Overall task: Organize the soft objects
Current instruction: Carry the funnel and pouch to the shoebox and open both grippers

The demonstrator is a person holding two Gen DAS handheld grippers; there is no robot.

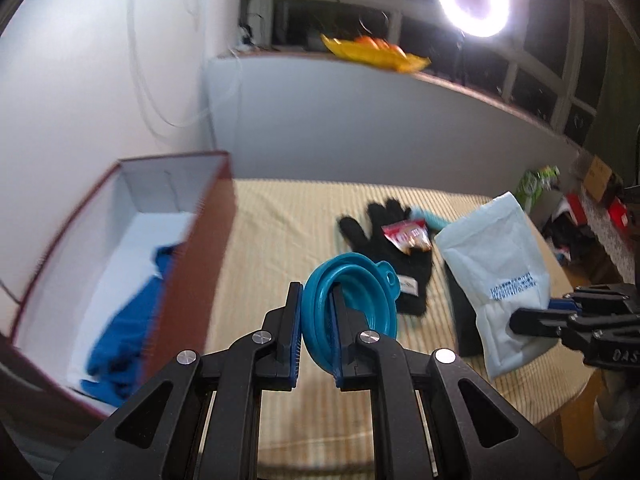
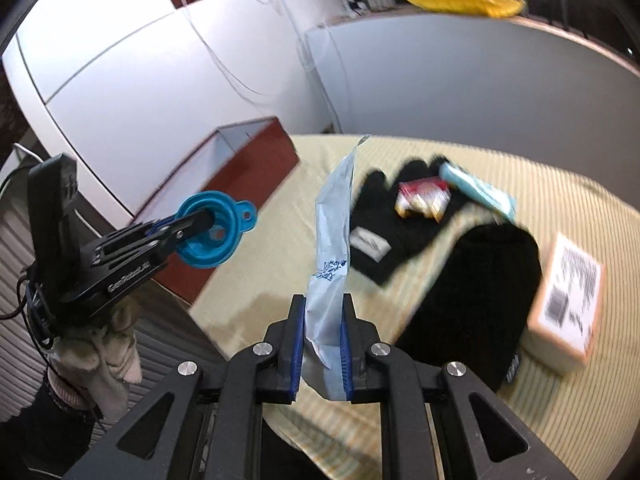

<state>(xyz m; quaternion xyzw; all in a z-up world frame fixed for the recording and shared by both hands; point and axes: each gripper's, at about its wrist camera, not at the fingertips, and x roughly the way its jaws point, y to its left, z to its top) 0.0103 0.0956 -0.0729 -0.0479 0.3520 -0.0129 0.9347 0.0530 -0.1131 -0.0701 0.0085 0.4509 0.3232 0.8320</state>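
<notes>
My left gripper (image 1: 316, 296) is shut on a teal collapsible funnel (image 1: 352, 308) and holds it above the table, beside the red box (image 1: 192, 264). The funnel (image 2: 212, 236) and left gripper (image 2: 196, 224) also show in the right wrist view. My right gripper (image 2: 323, 312) is shut on a pale blue-white pouch (image 2: 330, 240), held upright above the table; the pouch (image 1: 496, 272) and right gripper (image 1: 532, 320) appear at the right of the left wrist view. A black glove (image 1: 392, 256) lies on the striped cloth with a red snack packet (image 1: 408, 236) on it.
The red box holds a blue cloth (image 1: 128, 320) on white lining. A black beanie (image 2: 472, 300), a cardboard parcel (image 2: 568, 300) and a light teal object (image 2: 476, 192) lie on the table (image 2: 520, 400). A ring light (image 1: 472, 0) shines behind.
</notes>
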